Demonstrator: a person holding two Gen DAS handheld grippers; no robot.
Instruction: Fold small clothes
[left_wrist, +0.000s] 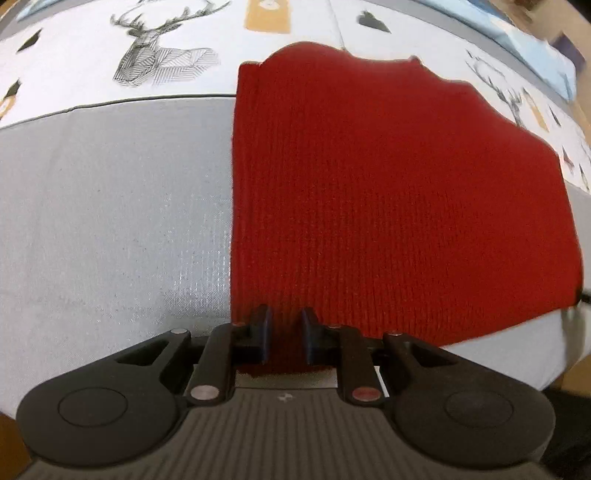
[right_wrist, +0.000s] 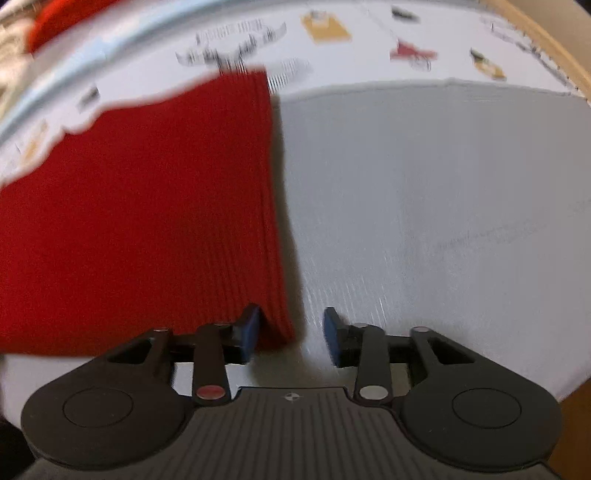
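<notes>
Grey mat (left_wrist: 110, 221), red knit (left_wrist: 369, 203) between left jaws, right jaws apart.

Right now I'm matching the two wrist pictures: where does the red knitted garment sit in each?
Left wrist view: the red knitted garment fills the centre and right, its near hem between the fingers.
Right wrist view: it fills the left half; its right edge reaches the gap between the fingers.
Shared landmark: the grey mat under it, on the deer-print cloth.
</notes>
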